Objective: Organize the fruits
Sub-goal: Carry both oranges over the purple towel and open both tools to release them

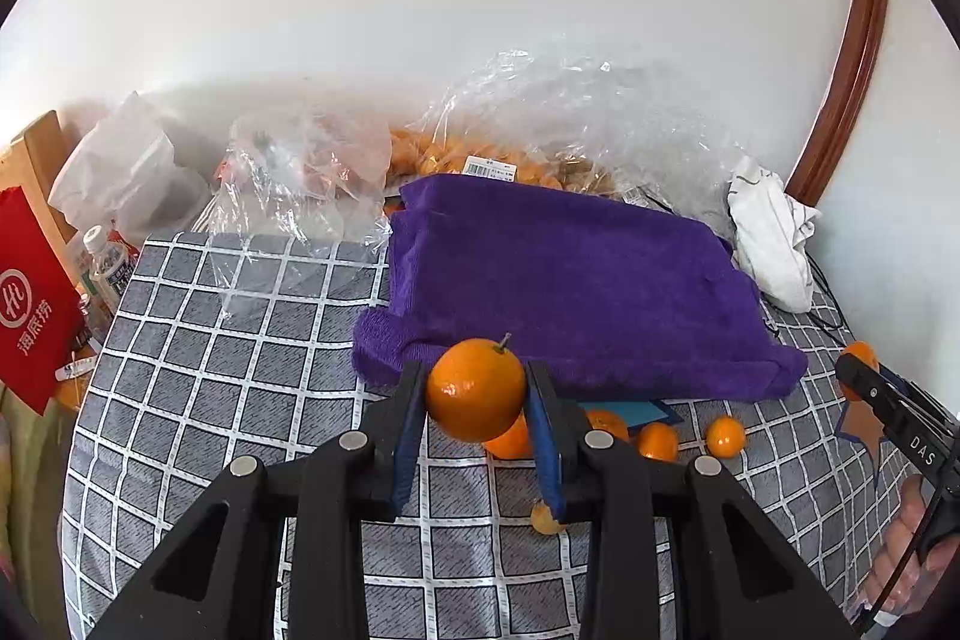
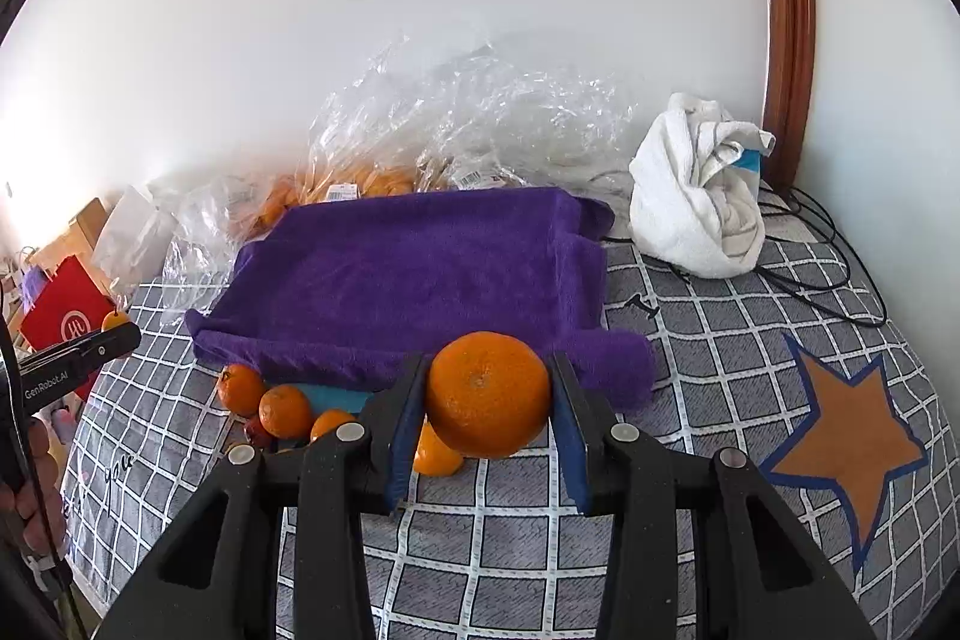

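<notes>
- Grey checked cloth (image 2: 540, 550) covers the work surface, white wall behind; purple towel (image 2: 420, 280) lies draped over a tray or box at 12 o'clock from both grippers.
- Left gripper (image 1: 477, 391): blue pads clamped on a small orange w/ stem (image 1: 477, 388), stem up toward 1 o'clock, fruit clear of the cloth.
- Right gripper (image 2: 489, 394): clamped on a bigger, flatter orange (image 2: 489, 394), navel end facing the cam, also off the cloth.
- Key relation: towel's near edge sits just past each held fruit at 12 o'clock; its long axis runs 9-to-3 across both views. Judged next move = carry fwd & over that edge. Both hands look abt equally near; right-hand fruit lines up w/ the towel's right end, left-hand fruit w/ its left-centre.
- Loose oranges (image 2: 285, 409) in a row along the towel's front edge, at 9–10 o'clock of right gripper, 3 o'clock of left; likely still to sort.
- Beyond the towel: clear plastic bags (image 1: 480, 160) w/ more fruit, white crumpled cloth (image 2: 696, 196) at 1–2 o'clock.
- Orange star patch (image 2: 846, 436) at 3 o'clock in right view.
</notes>
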`<state>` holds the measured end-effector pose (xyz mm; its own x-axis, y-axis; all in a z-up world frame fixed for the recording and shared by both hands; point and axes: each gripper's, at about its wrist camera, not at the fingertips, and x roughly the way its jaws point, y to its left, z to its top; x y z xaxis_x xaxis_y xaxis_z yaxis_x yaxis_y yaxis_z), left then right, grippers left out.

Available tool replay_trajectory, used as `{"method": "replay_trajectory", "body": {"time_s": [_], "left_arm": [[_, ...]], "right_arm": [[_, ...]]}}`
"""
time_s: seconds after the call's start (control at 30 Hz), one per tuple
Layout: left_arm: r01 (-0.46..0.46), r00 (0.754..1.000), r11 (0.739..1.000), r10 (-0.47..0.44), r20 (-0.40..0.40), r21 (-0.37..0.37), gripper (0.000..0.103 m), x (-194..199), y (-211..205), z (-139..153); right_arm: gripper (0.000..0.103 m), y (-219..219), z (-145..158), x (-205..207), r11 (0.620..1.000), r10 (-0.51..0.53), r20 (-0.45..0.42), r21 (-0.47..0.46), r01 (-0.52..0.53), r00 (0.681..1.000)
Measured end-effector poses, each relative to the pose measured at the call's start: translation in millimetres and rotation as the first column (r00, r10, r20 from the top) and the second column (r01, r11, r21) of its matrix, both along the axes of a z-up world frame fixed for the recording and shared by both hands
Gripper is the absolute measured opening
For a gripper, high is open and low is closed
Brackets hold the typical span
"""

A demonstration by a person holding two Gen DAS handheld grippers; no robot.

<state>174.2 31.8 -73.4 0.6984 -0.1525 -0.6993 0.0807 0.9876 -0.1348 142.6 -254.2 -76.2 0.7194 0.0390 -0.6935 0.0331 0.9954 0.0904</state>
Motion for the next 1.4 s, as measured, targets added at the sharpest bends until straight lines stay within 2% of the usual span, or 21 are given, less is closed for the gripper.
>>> {"method": "replay_trajectory", "body": {"time_s": [0.3, 0.8, 1.07, 1.4], "left_arm": [[-0.006, 1.000, 1.000, 0.006, 0.014, 0.020, 0.031, 27.4, 0.9, 7.9], [0.003, 1.000, 1.000, -0.003, 0.000, 0.022, 0.031, 84.2, -9.6, -3.5], [0.028, 1.000, 0.999, -0.028, 0.000, 0.020, 0.031, 115.6, -19.7, -12.4], [0.038, 0.998, 0.999, -0.038, -0.044, -0.002, 0.031, 152.6, -29.7, -37.3]], "right_arm": [[0.040, 1.5, 5.0, 24.9, 1.000, 0.010, 0.012, -0.006, -0.009, 1.000], [0.040, -3.9, 0.2, 80.5, 1.000, 0.002, 0.014, -0.019, -0.002, 1.000], [0.040, -3.7, -19.5, 114.4, 1.000, -0.002, -0.007, -0.010, 0.002, 1.000], [0.040, 0.4, -51.1, 151.0, 1.000, 0.007, -0.067, -0.023, -0.009, 0.998]]}}
